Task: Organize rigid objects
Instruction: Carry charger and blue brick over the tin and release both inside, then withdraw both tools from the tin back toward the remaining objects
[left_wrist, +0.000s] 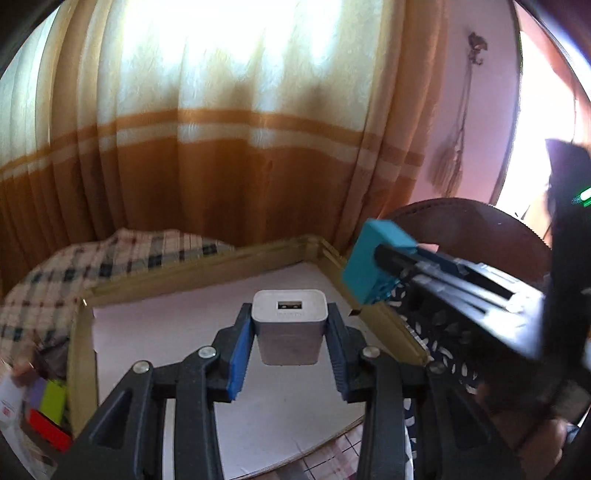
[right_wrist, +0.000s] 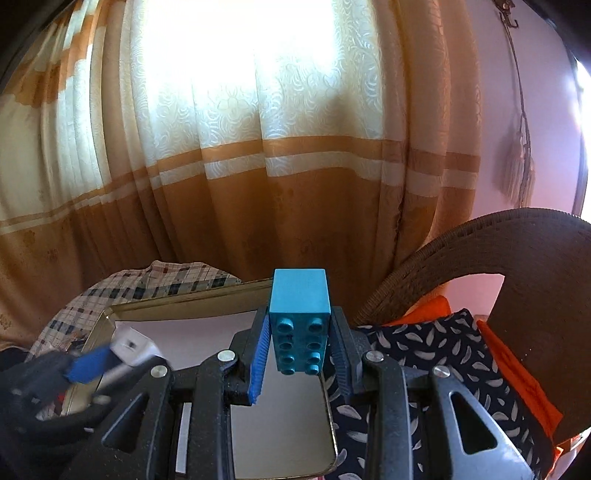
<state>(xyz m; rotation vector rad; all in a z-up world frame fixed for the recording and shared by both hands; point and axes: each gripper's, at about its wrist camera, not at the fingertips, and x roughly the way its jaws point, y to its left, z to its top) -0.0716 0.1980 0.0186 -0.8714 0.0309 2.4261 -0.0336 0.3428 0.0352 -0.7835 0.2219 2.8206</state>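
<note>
In the left wrist view, the left gripper (left_wrist: 290, 332) pinches a white USB charger (left_wrist: 289, 326) between its blue pads (left_wrist: 240, 354), the charger's port facing up and its body held clear above the pale floor of a shallow gold-rimmed tray (left_wrist: 79, 369). Just to the right in the same view, the right gripper (left_wrist: 373, 271) reaches in over the tray's right rim with a teal building brick (left_wrist: 369, 266) clamped at its tip. The right wrist view shows that brick (right_wrist: 300, 321) squeezed between the right gripper's (right_wrist: 300, 343) two pads, its studded face toward the camera, held above the tray's reflective floor (right_wrist: 280, 424); the left gripper (right_wrist: 110, 358) and its charger (right_wrist: 135, 345) appear blurred at lower left. Beside the tray on the left lie a few coloured blocks, red (left_wrist: 48, 430) and yellow-green (left_wrist: 53, 400). To the right, a dark cloth with a white leaf print (right_wrist: 436, 354) and an orange fabric (right_wrist: 517, 373) rest against a brown wicker chair back (right_wrist: 517, 251). A checked cloth (left_wrist: 74, 273) lies bunched beyond the tray's far rim. Behind everything hangs a cream and orange curtain (right_wrist: 258, 166), brightly backlit, with a tassel (right_wrist: 521, 173) on the pink wall to the right.
</note>
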